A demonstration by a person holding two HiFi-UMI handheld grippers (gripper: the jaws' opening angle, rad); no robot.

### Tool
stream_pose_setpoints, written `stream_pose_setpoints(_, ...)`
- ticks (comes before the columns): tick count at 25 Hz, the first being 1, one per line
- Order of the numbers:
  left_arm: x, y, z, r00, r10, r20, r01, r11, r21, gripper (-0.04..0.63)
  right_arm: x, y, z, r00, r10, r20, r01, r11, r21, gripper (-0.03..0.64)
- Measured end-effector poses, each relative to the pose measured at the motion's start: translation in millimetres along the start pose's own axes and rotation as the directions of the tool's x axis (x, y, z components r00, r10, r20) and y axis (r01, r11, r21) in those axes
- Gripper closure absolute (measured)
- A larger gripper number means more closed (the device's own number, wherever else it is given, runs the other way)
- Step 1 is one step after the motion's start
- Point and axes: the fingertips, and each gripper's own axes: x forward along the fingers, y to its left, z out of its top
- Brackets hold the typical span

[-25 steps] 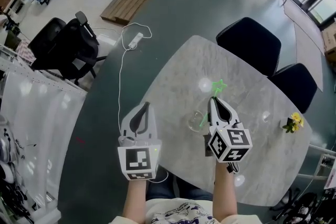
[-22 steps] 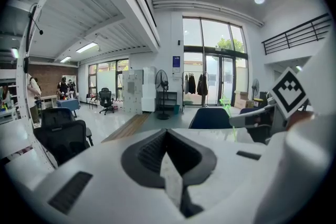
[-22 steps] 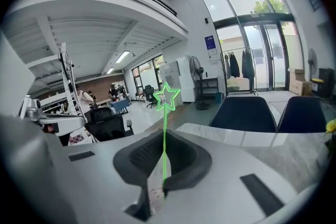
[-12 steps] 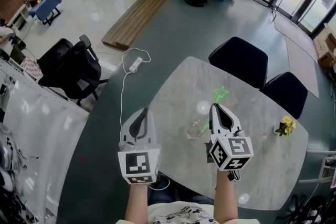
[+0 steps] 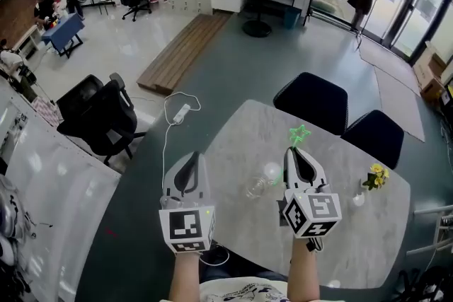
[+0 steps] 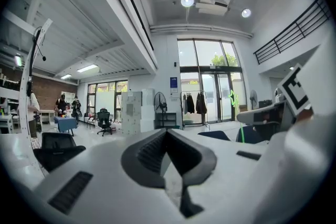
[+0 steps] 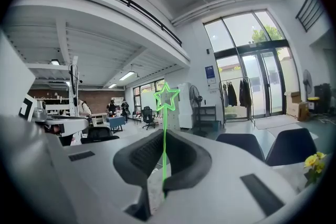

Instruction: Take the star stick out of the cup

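**Writing and labels:** No brand or legible text. Each hand-held gripper carries a marker cube with black-and-white square patterns and no letters. A blue wall sign beside the glass doors is too small to read.

**Hidden or unclear:**
- The cup is clear glass and its outline is faint against the marbled worktop. Whether it stands upright or is tipped cannot be told.
- The stick's lower end is buried between the right jaws.
- The worktop's near edge is covered by the person's forearms.
- Both gripper views look level across the room and show no cup.

**Item 1, star stick:** Green, thin, with an outline star on top.
- It is clamped upright in the right hand-held gripper, whose jaws are narrowed onto it.
- The star rises just past the jaw tips.
- The stick is out of the cup, which sits on the worktop to the left of this gripper.

**Item 2, left hand-held gripper:** Jaws closed together with nothing between them, held off the worktop's left edge.

**Other items:** 1 yellow flower sprig and 2 dark chairs at the far side.
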Motion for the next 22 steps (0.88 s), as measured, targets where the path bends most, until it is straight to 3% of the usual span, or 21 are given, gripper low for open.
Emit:
stream_pose_setpoints(13, -18.2, -2.9, 41.8, 0.996, -0.004, 0.092, 0.002, 1.000, 0.022, 0.595, -26.4, 7.5, 42.4, 0.995, 0.000, 0.099, 0.004, 0.999, -0.041, 0.588)
stream_pose_setpoints(22, -29.0, -3.9, 51.6, 0.992, 0.004, 0.124, -0.008, 0.999, 0.035, 0.595, -35.9, 12.5, 49.0, 0.991, 0.011, 0.131, -0.005, 0.999, -0.046, 0.588)
